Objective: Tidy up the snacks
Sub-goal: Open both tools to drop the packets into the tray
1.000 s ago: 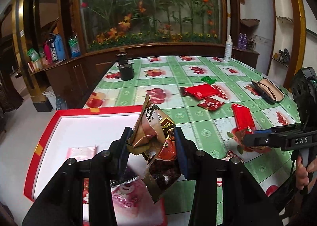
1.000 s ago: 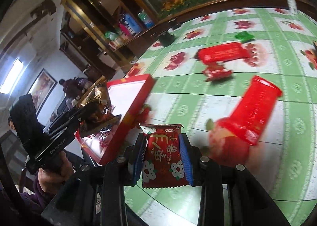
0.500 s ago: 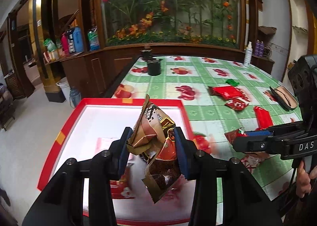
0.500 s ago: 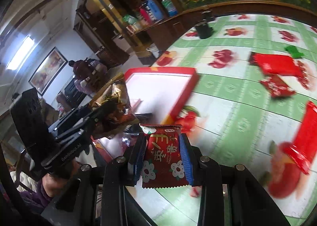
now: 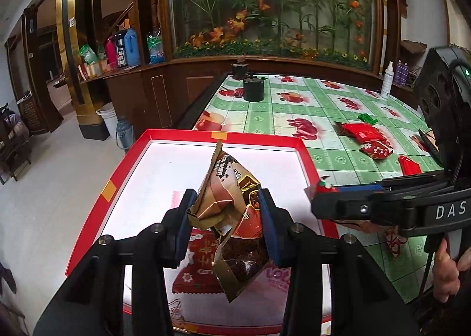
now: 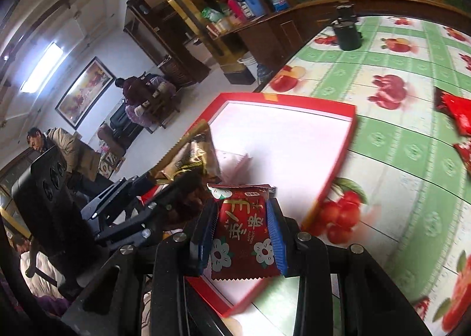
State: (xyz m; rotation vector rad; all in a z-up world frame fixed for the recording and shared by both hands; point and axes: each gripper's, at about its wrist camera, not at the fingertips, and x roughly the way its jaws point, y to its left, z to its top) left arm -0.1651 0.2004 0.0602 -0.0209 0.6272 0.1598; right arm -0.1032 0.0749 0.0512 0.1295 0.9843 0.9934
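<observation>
While both claws hung over the red-rimmed box (image 5: 113, 186), the step in hand looked like the delivery of two snacks into it. The left claw (image 5: 225, 218) was closed partway on a crumpled brown and gold snack bag (image 5: 229, 203), its blue pads pressing the bag's sides, and the bag hung above the box's white floor near the front edge. The right claw (image 6: 243, 233) was clamped tight on a small red packet (image 6: 244, 236) printed with white flowers, held flat between the pads over the box's near right corner. In the left wrist view the right claw (image 5: 319, 190) reached in from the side, just beside the left one. Snacks already lay in the box: a red packet with a flower print (image 5: 200, 262) and a pink one (image 5: 276, 274) under the brown bag. More red packets (image 5: 365, 136) waited on the green checked surface (image 5: 338, 159), well apart from the box.

The next move, I judged, called for lowering each claw a little and spreading its pads so that the snack dropped onto the white floor, not onto the rim. As the claws were crowded together, releasing one at a time seemed wise.
</observation>
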